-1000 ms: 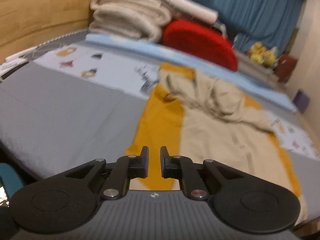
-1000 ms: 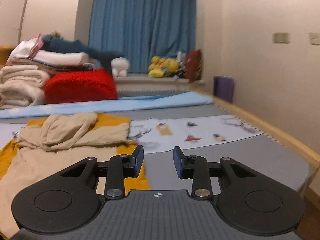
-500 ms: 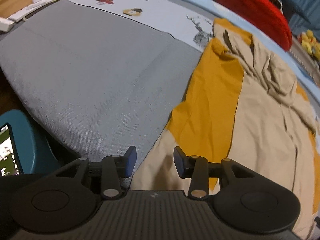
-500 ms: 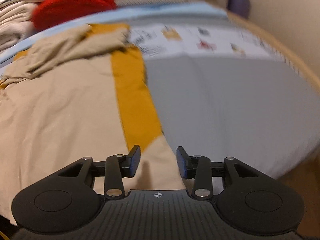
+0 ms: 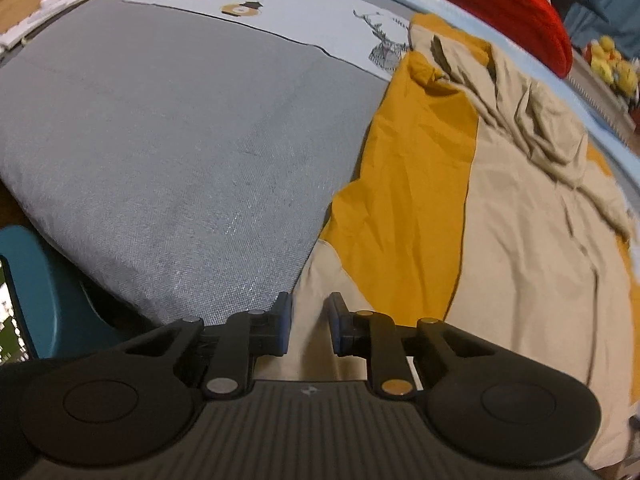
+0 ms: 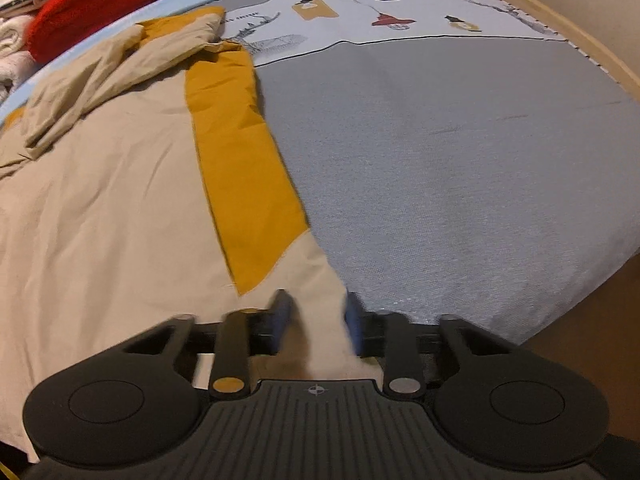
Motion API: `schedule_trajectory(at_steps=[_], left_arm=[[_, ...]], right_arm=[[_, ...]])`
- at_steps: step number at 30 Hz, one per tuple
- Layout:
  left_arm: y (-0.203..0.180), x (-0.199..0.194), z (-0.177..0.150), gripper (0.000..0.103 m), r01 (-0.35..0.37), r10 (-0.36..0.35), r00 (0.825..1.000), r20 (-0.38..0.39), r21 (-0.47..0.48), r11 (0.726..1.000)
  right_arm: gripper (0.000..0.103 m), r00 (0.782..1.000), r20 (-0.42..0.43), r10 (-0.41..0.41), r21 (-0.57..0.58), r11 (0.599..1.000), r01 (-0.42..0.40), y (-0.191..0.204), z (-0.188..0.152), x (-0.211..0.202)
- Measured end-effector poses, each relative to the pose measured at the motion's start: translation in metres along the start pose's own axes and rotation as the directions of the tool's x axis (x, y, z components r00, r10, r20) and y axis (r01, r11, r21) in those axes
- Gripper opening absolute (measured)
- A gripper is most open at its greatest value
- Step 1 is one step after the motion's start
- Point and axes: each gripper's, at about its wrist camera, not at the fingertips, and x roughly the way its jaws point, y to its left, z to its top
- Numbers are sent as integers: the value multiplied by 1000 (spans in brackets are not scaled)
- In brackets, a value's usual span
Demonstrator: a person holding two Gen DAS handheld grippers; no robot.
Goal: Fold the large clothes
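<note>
A large beige and mustard-yellow garment (image 5: 500,220) lies spread lengthwise on the grey bed; it also shows in the right wrist view (image 6: 120,200). Its far end is bunched in folds near the pillows. My left gripper (image 5: 310,324) is open, its jaws either side of the garment's near left beige corner at the bed's front edge. My right gripper (image 6: 316,320) is open, its jaws either side of the near right beige corner. Neither has closed on the cloth.
The grey bed cover (image 5: 180,140) extends to the left and, in the right wrist view (image 6: 460,160), to the right. A printed white sheet (image 6: 380,20), a red cushion (image 5: 500,4) and stacked towels lie at the far end. A teal object (image 5: 52,300) stands below left.
Both grippers have dropped and tilted down from a level view of the room to the garment's near corners. The left jaws have opened from nearly shut. The right jaws have widened slightly.
</note>
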Motion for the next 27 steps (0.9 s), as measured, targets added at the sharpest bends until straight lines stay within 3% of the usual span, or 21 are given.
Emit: schedule_trajectory(at_steps=[2,6,14,15,16,17,22,26,27], left_arm=[[6,-3,1,21,27,-27,1000,-5,-50,998],[10,1,0,25,15,-18,999,-29,-85,996],[0,7,-3,30,-16,15,999,-33,-26,1000],[-1,6,-3,27,-22,21,999,-29,-15,1000],[-2,6,-3,14,-27,27,999,-24,-7,1000],[-2,4,-3,11,-24,24,1000,-18,-7,1000],[-2,-4,-2,12,-3,3,1000,3,-10,1000],[0,7,-4,21,-18,17,999,-46,-21,1000],[-2,7,-4,21,-26,26,999,-44,-4,1000]], right_arm=[[15,1000,-1,17,48,999,-17,-6,2,-2],[18,999,-11,30,112,993,-28,-14,3,0],[20,1000,-12,4,48,999,-3,-6,1,2],[19,1000,-10,5,46,999,-4,-6,1,1],[16,1000,-7,7,43,999,-6,-6,1,1],[8,1000,0,7,39,999,-7,-6,2,-1],[3,994,84,70,49,996,-74,-7,8,-19],[14,999,40,30,67,997,-33,-10,8,-10],[24,1000,11,18,78,997,-19,-11,7,-5]])
